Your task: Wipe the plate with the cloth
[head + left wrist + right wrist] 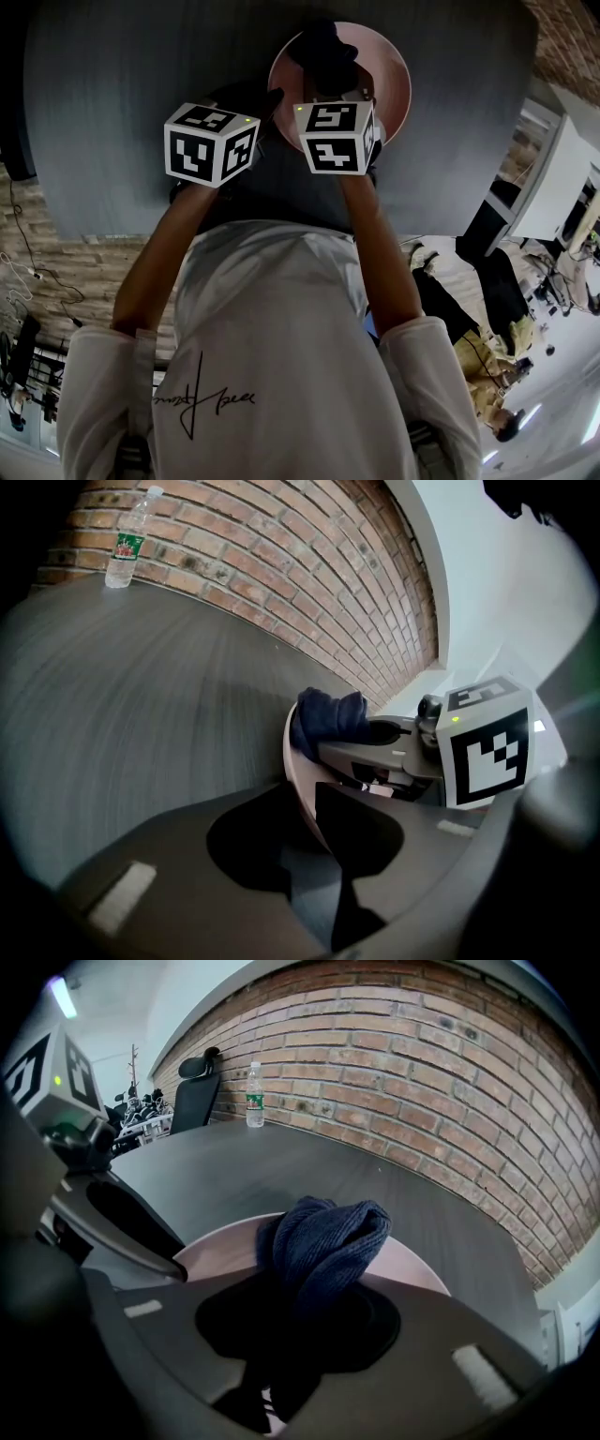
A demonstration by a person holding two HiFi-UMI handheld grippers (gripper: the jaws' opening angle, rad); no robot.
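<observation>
**L gripper (309,827) steadies plate (389,89); R gripper (300,1326) holds cloth (323,1241) over it.**
L jaws clamp the plate's near rim, prob. so it can't slide on table (141,696). R jaws pinch the bunched blue cloth, wad hanging on/over plate centre, set for wiping strokes. Bottle (254,1096) & chair (197,1087) stand well apart by brick wall (422,1063). Only obstruction: L jaws on rim limit sweep there.

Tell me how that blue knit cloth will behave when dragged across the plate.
Probably floppy: the cloth bunches in folds in the right hand-held gripper. Its ribbed knit looks light and grippy, so it may drag rather than glide on the plate.
</observation>
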